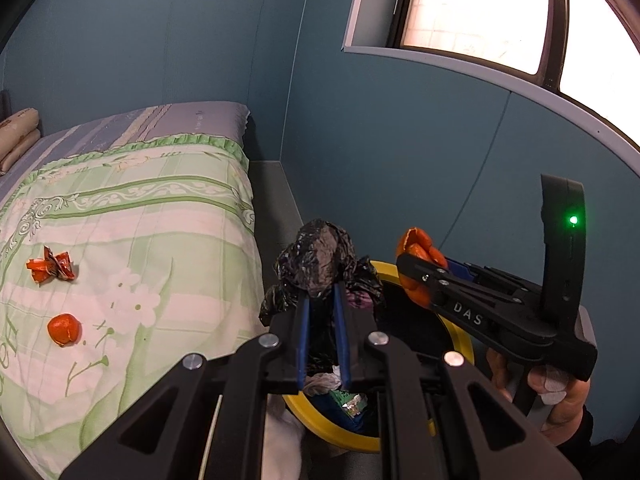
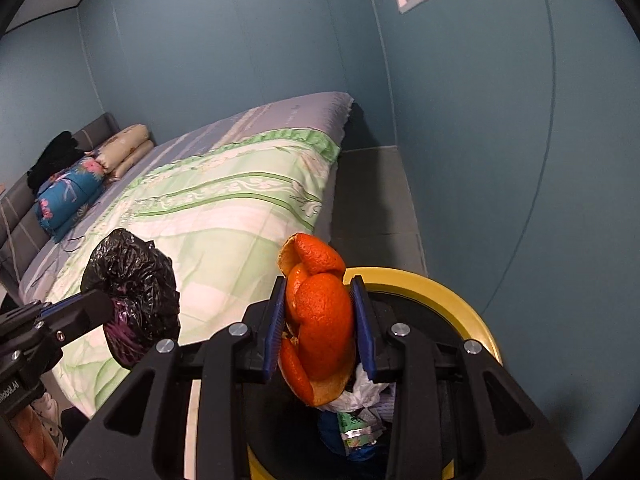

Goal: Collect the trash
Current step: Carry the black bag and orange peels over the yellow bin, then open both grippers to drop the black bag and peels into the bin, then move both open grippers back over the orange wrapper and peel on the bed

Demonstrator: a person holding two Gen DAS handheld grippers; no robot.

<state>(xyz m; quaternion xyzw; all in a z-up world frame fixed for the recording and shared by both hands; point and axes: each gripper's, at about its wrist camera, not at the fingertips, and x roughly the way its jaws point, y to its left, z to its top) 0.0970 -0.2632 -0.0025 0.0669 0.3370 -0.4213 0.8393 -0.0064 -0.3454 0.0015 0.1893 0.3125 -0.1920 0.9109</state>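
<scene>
Bin (image 2: 448,284) is the landmark that everything hangs on here: a dark pail with a yellow rim, standing on the floor beside the bed (image 2: 208,216), with a white bag and a green wrapper already inside. Right tongs (image 2: 320,320) pinch an orange peel (image 2: 320,312) between their blue pads, and in the right wrist view the peel hangs directly over the bin's mouth, its long axis running roughly up and down so the lower flap points into the opening. Left tongs (image 1: 322,312) are pressed on a crumpled black bag (image 1: 320,260); in the left wrist view that bundle sits over the near-bed edge of the rim rather than over the middle of the opening, with part of it overhanging toward the bed. So the right hand is the better placed of the two: a release there would probably drop the peel straight in, while the black bag looks to need a small shift away from the bed toward the bin's centre first, or it may catch the rim. Two more scraps lie on the bed, well apart from the bin: a crushed orange wrapper (image 1: 51,268) and another peel (image 1: 64,329) nearer the camera.
</scene>
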